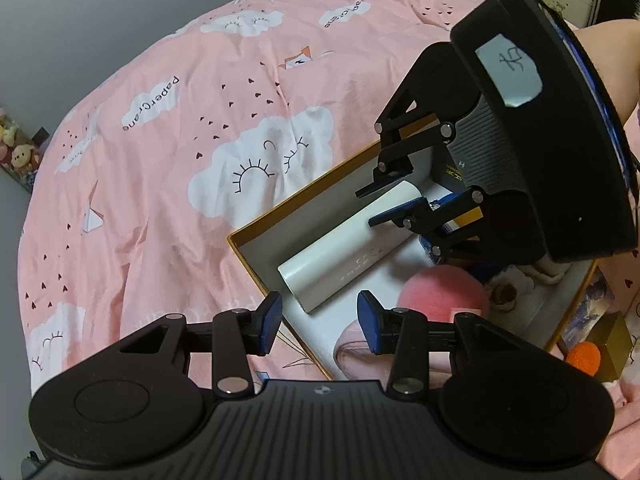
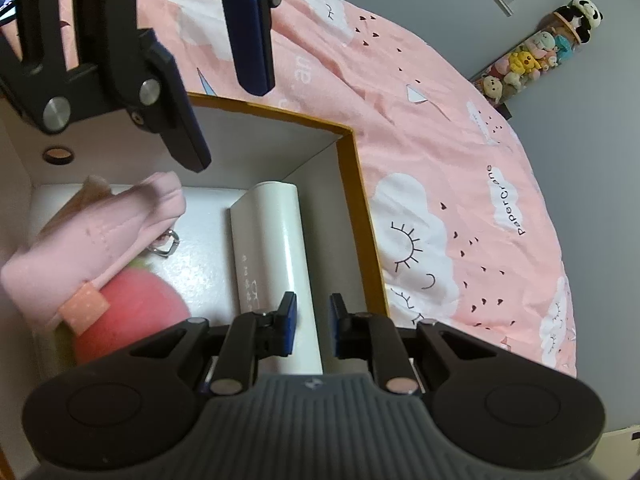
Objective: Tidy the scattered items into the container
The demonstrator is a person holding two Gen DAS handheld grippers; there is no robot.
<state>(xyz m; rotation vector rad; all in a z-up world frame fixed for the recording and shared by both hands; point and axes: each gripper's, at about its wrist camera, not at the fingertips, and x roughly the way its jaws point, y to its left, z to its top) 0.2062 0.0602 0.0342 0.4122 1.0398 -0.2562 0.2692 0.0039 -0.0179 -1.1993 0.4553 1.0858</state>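
Note:
An open box with an orange rim (image 1: pixel 304 192) (image 2: pixel 360 208) lies on the bed. Inside it a white cylinder (image 1: pixel 340 256) (image 2: pixel 272 248) lies along the wall beside a pink ball (image 1: pixel 444 292) (image 2: pixel 136 312) and a pink cloth pouch (image 2: pixel 108 236) (image 1: pixel 352 352). My right gripper (image 2: pixel 312 320) (image 1: pixel 368 207) hovers just above the cylinder's end, jaws drawn close together and gripping nothing. My left gripper (image 1: pixel 318 316) (image 2: pixel 226 124) hangs open over the box's near corner, empty.
A pink cloud-print duvet (image 1: pixel 180 160) surrounds the box. An orange ball (image 1: pixel 584 356) and a gold box (image 1: pixel 612 340) lie outside the box's right side. A tube of plush toys (image 2: pixel 536 56) stands by the grey wall. A person's arm (image 1: pixel 612 60) is behind the right gripper.

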